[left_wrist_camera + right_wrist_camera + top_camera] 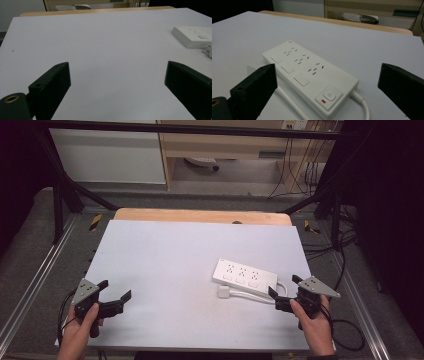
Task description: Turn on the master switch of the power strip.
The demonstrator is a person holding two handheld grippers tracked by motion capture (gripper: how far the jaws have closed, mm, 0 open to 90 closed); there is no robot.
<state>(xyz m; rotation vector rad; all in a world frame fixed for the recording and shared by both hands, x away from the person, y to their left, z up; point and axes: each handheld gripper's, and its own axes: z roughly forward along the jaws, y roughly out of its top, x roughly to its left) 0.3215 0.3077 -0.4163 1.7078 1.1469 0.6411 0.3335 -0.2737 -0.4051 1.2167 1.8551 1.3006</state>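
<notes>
I hold my left gripper [116,291] over the near left corner of the white worktop [165,255], its jaws spread wide apart with nothing between them. My right gripper [283,292] sits at the near right edge, jaws likewise wide apart, just beside the white power strip [244,275] that lies flat toward the right side of the worktop. The strip carries three rows of sockets, three blank rectangular buttons and a power button [328,95] with a red mark; I can read no brand or lettering, and its white cable [252,294] curls back to a plug [223,292] lying beside it.
</notes>
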